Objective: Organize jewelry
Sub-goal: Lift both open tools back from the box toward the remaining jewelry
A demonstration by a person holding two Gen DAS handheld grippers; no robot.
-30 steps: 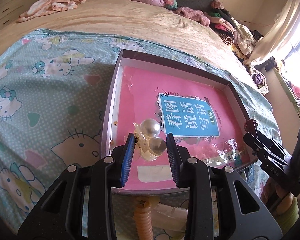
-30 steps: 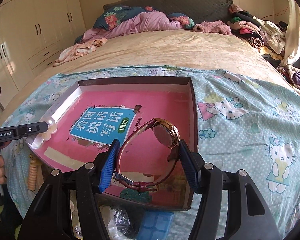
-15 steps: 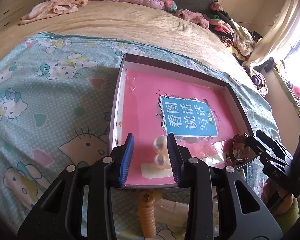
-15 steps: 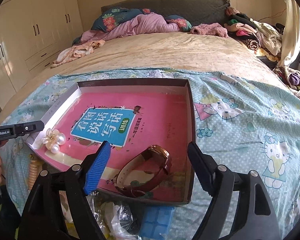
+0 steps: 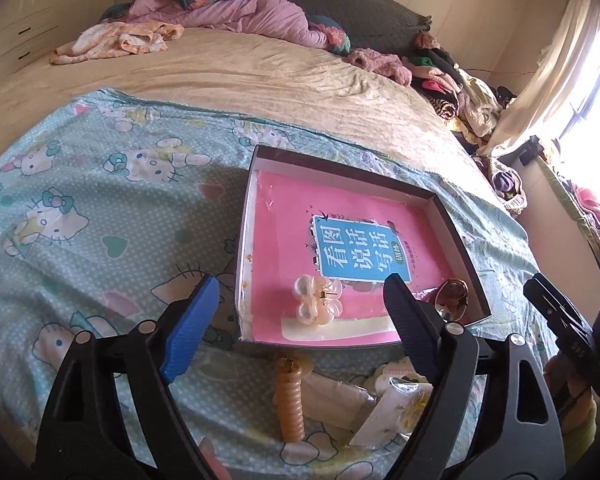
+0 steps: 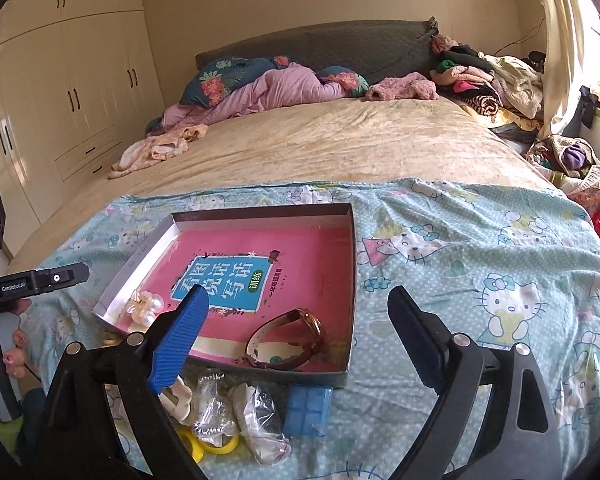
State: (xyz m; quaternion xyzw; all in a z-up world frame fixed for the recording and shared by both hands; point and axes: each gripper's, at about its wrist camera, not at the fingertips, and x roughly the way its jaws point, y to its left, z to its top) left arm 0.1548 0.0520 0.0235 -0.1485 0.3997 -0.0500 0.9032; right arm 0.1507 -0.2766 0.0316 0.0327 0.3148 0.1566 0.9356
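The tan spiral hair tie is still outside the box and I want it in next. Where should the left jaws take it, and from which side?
Grip the spiral hair tie across its coiled middle, coming straight down from above. It lies stretched out on the sheet, lengthwise toward the box, so jaws set crosswise would probably close on its narrow width. Keep clear of the plastic packets at its right.

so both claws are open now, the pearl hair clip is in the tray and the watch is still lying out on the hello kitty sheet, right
Not quite. The watch lies inside the tray, near its front right corner, as the right wrist view shows. The pearl hair clip is in the tray and both claws, left and right, are open.
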